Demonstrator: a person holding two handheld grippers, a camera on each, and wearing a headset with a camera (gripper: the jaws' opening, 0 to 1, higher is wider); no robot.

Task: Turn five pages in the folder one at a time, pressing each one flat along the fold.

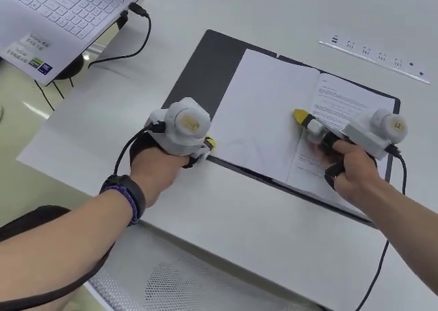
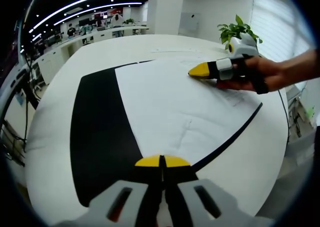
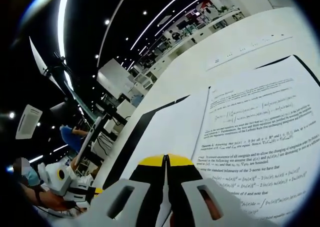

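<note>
Folder (image 1: pixel 202 71) open centre frame, left gripper (image 1: pixel 209 143) clenched empty at its lower edge, right gripper (image 1: pixel 300 116) clenched, tip on page (image 1: pixel 263 112) by fold

The white table (image 1: pixel 274 9) bears an open folder (image 1: pixel 198 71) at centre, a laptop (image 1: pixel 61 16) at ten o'clock, and apparently a power strip (image 1: pixel 373 56) at two o'clock.

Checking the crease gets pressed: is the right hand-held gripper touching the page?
Touching. In the left gripper view, the right hand-held gripper rests its shut yellow tip on the white page, no gap beneath.
</note>
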